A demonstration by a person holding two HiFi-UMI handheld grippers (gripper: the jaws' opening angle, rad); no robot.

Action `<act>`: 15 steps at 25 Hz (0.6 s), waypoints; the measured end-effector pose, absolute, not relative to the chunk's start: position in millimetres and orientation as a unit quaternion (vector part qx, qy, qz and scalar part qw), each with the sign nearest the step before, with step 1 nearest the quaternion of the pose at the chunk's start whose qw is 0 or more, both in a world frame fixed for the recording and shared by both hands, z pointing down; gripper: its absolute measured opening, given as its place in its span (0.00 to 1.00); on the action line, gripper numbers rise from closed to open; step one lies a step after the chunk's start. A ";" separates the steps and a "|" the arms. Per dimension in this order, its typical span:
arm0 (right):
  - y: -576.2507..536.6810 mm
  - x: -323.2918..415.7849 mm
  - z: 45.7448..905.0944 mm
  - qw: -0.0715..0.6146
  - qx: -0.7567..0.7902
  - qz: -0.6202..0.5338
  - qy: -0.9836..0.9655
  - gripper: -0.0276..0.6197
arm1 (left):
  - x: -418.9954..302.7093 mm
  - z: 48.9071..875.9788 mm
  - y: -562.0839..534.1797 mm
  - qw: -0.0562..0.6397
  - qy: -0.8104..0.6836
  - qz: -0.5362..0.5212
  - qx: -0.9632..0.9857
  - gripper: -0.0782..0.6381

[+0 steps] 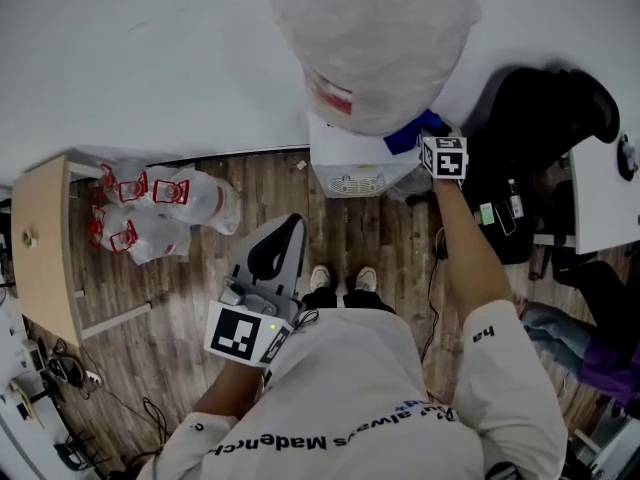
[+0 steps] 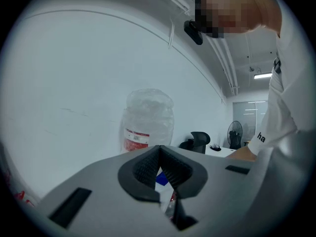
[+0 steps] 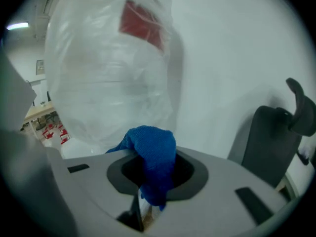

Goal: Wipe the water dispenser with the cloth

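L tool [image 2: 159,152] is nearest, held low by the person's waist. Its tips are pressed together w/ nothing between them. It's prob. parked there because the wipe only needs one arm. Below it are the person's shoes [image 1: 342,278] on the wood floor [image 1: 260,183], squared up close to the machine so the reach is short.

Next out is the water dispenser [image 1: 350,173], a white cabinet against the wall w/ a plastic-wrapped bottle [image 1: 365,38] on top. The R arm is stretched fwd to the cabinet's top right corner. R tool [image 3: 153,177] is clamped on a blue cloth [image 3: 150,144], pinched low so a bunched wad sticks out past the tips. That makes sense: the soft wad meets the surface, not the hard plastic. The cloth sits right under the bottle's bulge, at the cabinet's top edge. Can't tell for sure if it's touching, but it's v. near. My read is that wiping is at or about to start on that upper corner, w/ the front and sides left to do.

Farther off, a black office chair [image 1: 545,118] is to the right, and bags w/ red handles [image 1: 160,208] lie left beside a wooden table [image 1: 40,238].
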State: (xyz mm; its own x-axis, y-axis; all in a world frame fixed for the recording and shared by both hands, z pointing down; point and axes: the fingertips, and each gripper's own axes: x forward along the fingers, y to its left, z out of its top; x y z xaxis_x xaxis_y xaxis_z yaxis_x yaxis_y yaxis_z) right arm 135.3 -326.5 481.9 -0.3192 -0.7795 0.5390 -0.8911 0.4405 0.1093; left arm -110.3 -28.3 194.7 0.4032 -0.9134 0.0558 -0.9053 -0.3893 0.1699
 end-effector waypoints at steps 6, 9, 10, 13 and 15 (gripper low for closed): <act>-382.3 129.0 501.7 0.303 0.491 0.098 -0.811 0.18 | -123.2 203.5 -34.8 0.097 -0.564 -0.010 0.820 0.13; -391.8 120.6 518.7 0.295 0.474 0.135 -0.818 0.17 | -129.0 210.1 -36.5 0.105 -0.572 0.000 0.813 0.13; -391.7 119.7 521.5 0.291 0.473 0.152 -0.818 0.17 | -130.8 212.4 -37.3 0.107 -0.575 0.003 0.811 0.13; -390.6 121.0 531.4 0.276 0.468 0.184 -0.819 0.16 | -135.1 217.9 -39.4 0.112 -0.580 0.009 0.807 0.13; -390.5 121.8 539.3 0.266 0.460 0.189 -0.826 0.15 | -136.3 220.3 -40.6 0.114 -0.581 0.010 0.806 0.13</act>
